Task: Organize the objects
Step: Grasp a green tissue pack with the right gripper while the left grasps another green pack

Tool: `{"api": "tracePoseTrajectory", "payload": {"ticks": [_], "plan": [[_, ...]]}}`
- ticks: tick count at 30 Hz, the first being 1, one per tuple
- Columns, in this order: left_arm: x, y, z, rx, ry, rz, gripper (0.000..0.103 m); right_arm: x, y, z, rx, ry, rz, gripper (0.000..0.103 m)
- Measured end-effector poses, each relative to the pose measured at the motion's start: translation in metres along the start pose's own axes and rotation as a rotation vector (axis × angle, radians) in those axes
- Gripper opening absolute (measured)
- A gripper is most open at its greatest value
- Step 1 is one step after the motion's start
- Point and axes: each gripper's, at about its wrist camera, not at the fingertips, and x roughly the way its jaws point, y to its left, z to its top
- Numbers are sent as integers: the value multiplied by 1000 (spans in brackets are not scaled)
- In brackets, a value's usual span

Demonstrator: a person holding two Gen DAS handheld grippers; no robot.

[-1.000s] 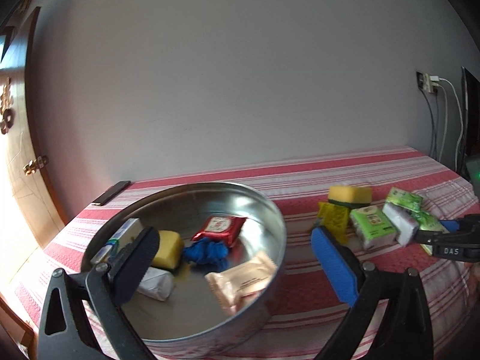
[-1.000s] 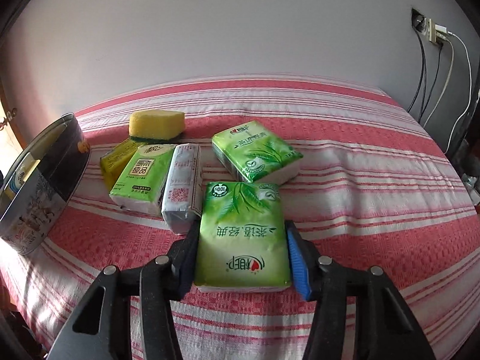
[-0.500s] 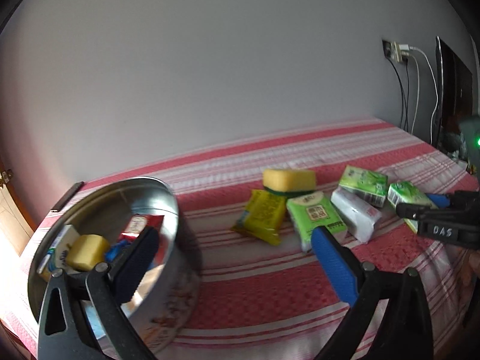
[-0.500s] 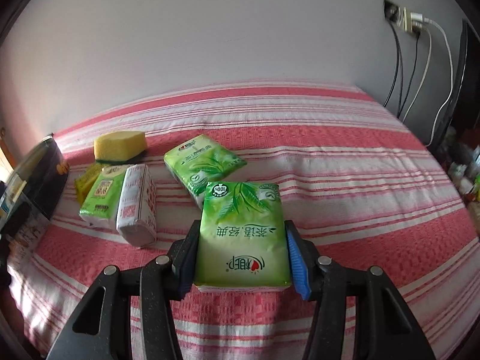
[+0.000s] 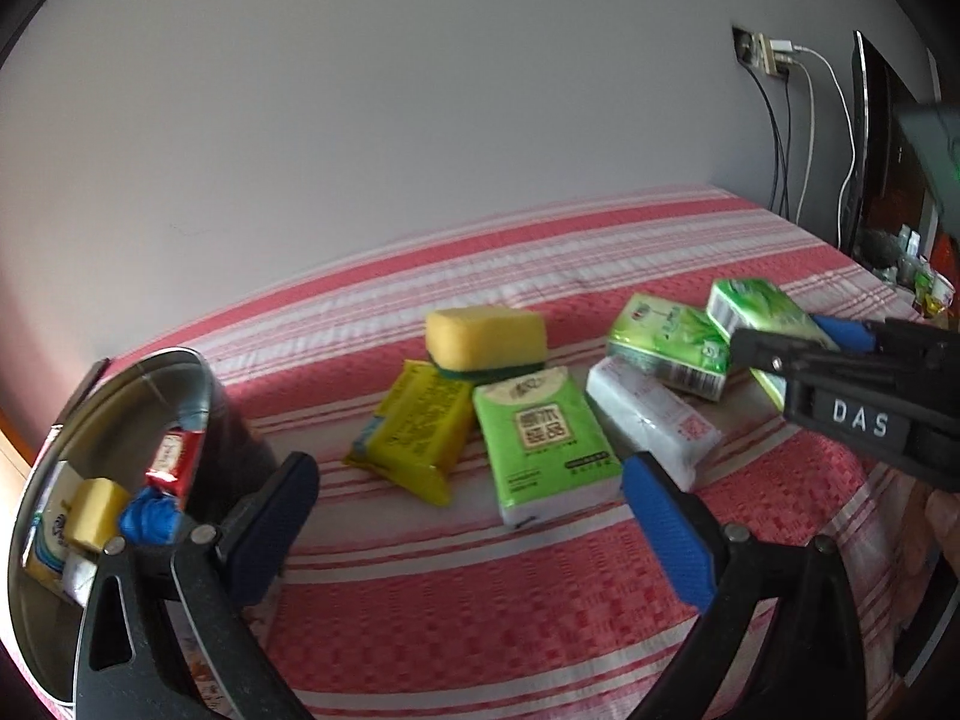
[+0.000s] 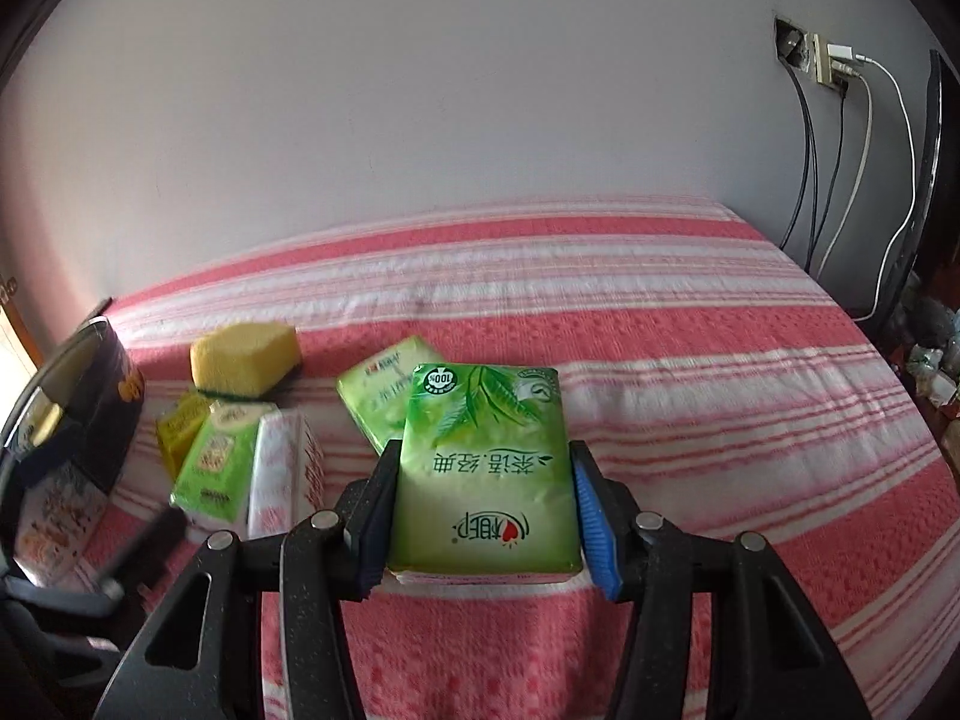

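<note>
My right gripper (image 6: 485, 462) is shut on a green tissue pack (image 6: 486, 414), held just above the striped cloth. To its left lie a second green tissue pack (image 6: 378, 396), a white pack (image 6: 282, 468), a light green pack (image 6: 216, 462), a yellow packet (image 6: 180, 429) and a yellow sponge (image 6: 246, 357). My left gripper (image 5: 468, 492) stands open and empty, low over the cloth in front of the light green pack (image 5: 540, 438) and the yellow packet (image 5: 414, 426). The round metal tin (image 5: 198, 384) at its left holds several small items.
A red-and-white striped cloth (image 5: 480, 588) covers the table, which ends at a pale wall. A wall socket with hanging cables (image 6: 828, 66) and a dark screen (image 5: 864, 138) are at the right, with clutter beyond the table's right edge. A flat black item (image 5: 96, 369) lies behind the tin.
My left gripper has swung right from over the tin to in front of the packs, still open. The right gripper has shifted slightly with the green pack still in it.
</note>
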Motion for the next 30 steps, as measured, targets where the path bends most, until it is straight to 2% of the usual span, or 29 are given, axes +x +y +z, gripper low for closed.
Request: {"api": "tracePoseTrajectory", "payload": {"ticks": [6,11,12,14,16,20,24,30], "plan": [[17,-11,4,10,56,-42,102,-5,-1,5,23,-60,-7,55],[30,-12,8,7,104,-62,96,-13,0,5,15,-105,-16,55],[34,-10,8,-2,118,-65,91,-13,2,5,5,-105,-22,55],[37,-7,7,-10,138,-93,74,-12,5,6,-8,-101,-26,55],[41,-7,5,-12,162,-115,52,-12,4,6,-3,-98,-24,55],[40,-5,2,-20,163,-139,50,-15,4,5,2,-107,-21,55],[30,0,0,-37,120,-160,50,-18,5,5,5,-116,-21,55],[18,11,-3,-69,67,-135,50,-24,5,5,5,-150,-17,55]]}}
